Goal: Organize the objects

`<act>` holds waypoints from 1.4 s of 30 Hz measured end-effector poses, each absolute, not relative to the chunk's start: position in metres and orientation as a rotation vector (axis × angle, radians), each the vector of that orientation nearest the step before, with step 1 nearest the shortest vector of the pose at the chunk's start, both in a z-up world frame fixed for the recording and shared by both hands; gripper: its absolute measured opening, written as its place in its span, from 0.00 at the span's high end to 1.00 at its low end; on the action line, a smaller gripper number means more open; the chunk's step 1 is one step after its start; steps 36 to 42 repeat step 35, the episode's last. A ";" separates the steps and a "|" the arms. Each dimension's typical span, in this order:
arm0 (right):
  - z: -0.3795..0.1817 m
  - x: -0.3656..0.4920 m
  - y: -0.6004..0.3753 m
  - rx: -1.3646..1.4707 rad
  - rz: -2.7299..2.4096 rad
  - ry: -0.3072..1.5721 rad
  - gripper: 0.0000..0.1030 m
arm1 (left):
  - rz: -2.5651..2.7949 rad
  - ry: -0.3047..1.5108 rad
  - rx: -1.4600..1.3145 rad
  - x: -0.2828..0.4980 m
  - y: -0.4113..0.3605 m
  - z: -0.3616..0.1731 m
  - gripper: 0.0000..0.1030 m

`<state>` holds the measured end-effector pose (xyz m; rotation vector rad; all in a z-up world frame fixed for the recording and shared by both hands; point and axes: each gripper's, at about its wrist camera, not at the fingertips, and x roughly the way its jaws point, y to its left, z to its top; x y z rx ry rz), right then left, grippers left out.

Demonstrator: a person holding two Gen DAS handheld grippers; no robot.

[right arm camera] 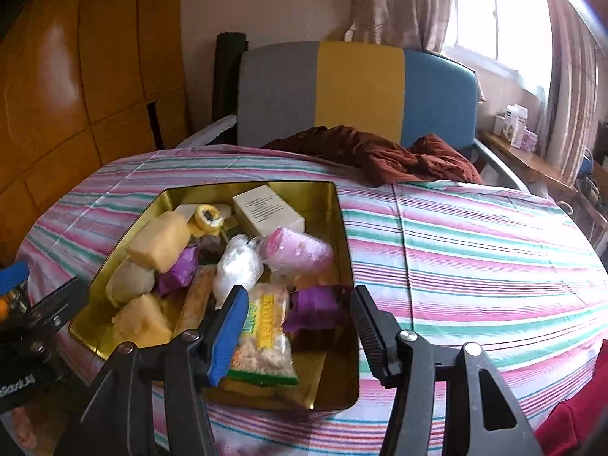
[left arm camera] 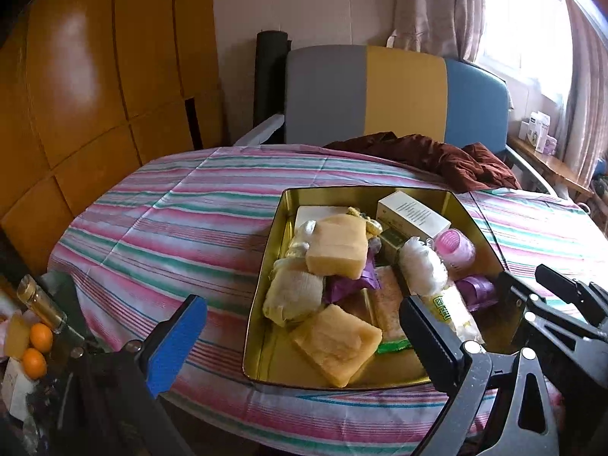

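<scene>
A gold tin tray [left arm camera: 266,266] sits on the striped bed, also in the right wrist view [right arm camera: 347,250]. It holds yellow sponge blocks [left arm camera: 336,250], purple packets [right arm camera: 313,306], a pink roll [right arm camera: 298,252], a white box [left arm camera: 412,214], a white mesh puff [left arm camera: 421,268] and a snack bag [right arm camera: 264,336]. My left gripper [left arm camera: 304,326] is open and empty over the tray's near left edge. My right gripper [right arm camera: 298,313] is open and empty above the snack bag and a purple packet.
The striped bedspread [left arm camera: 163,220] covers the bed. A crumpled maroon cloth [left arm camera: 444,157] lies behind the tray, against a grey, yellow and blue headboard [left arm camera: 402,95]. Oranges [left arm camera: 40,336] and a bottle [left arm camera: 40,302] stand at the left. Boxes [right arm camera: 515,123] sit on a shelf by the window.
</scene>
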<state>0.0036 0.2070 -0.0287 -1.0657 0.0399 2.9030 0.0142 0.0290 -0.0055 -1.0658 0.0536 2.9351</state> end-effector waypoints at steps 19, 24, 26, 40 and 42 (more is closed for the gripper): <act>-0.031 0.005 0.202 -1.089 2.920 0.021 0.45 | 2.936 0.031 -1.103 0.011 0.025 -0.007 0.01; -0.031 0.005 0.202 -1.097 2.920 0.021 0.45 | 2.933 0.030 -1.108 0.010 0.025 -0.007 0.00; -0.032 0.005 0.202 -1.099 2.919 0.023 0.45 | 2.936 0.029 -1.109 0.010 0.024 -0.008 0.00; -0.032 0.004 0.202 -1.100 2.920 0.027 0.45 | 2.947 0.027 -1.107 0.009 0.023 -0.009 0.00; -0.032 0.004 0.202 -1.100 2.920 0.027 0.45 | 2.947 0.027 -1.107 0.009 0.023 -0.009 0.00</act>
